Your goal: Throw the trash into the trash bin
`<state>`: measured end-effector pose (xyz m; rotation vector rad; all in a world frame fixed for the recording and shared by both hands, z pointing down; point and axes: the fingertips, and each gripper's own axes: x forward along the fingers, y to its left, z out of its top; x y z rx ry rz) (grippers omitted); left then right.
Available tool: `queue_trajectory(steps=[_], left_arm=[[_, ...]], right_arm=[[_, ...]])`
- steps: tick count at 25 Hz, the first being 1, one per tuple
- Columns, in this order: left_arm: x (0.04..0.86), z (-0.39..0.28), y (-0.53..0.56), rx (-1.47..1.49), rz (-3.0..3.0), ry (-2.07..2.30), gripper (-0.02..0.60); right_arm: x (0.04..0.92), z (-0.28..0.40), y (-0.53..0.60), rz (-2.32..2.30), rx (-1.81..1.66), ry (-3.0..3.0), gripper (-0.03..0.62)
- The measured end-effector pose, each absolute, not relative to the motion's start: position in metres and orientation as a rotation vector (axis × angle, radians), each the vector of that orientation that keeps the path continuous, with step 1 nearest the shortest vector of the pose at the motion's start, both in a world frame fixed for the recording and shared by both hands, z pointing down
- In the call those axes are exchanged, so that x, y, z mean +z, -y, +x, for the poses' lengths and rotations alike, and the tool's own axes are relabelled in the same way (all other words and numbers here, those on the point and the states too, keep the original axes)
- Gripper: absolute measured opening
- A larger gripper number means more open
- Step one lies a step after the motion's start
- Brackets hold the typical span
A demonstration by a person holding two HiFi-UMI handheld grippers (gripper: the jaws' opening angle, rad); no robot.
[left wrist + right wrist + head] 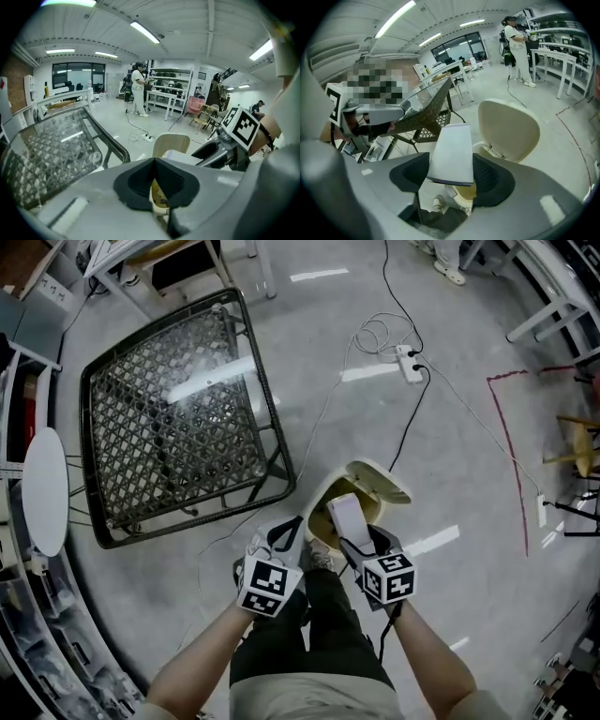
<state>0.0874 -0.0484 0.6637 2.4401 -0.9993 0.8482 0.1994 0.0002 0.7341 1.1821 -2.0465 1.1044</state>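
Your head camera is looking steeply down from above your forearms, taking in the floor point(450, 456), the wire-mesh desk point(178, 418) at its left and the open trash bin point(375, 482) just past your hands. The camera on your left gripper point(157, 180) is looking along its jaws, close over the bin's mouth and out across the room, with the desk at its left. The camera on your right gripper point(450, 171) is facing the bin's raised lid point(508, 131) from close by, past the white box point(451, 152) in its jaws. All three are sharing the bin and the desk, and each gripper view is catching the other gripper at its edge.
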Motion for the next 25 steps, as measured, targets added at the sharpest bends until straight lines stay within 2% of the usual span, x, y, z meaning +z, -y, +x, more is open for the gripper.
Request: queue_trajectory(steps=[8,14,22,25], left_arm=[[0.757,0.086,0.033,0.901,2.350,0.931,0.003],[0.786,0.077,0.039,0.918,2.349,0.934,0.003],[0.780,0.076,0.037,0.901,2.360,0.937,0.003],[0.762,0.075,0.035,0.891,2.376,0.937,0.003]], right_arm=[[0.834,0.200,-0.014,1.160,1.176,1.939,0.295],[0.885,0.210,-0.023,1.206,1.229,1.836,0.298],[0.891,0.227,-0.019,1.313,1.249,1.765,0.299],[0.871,0.226,-0.020,1.316,1.249,1.776,0.278]])
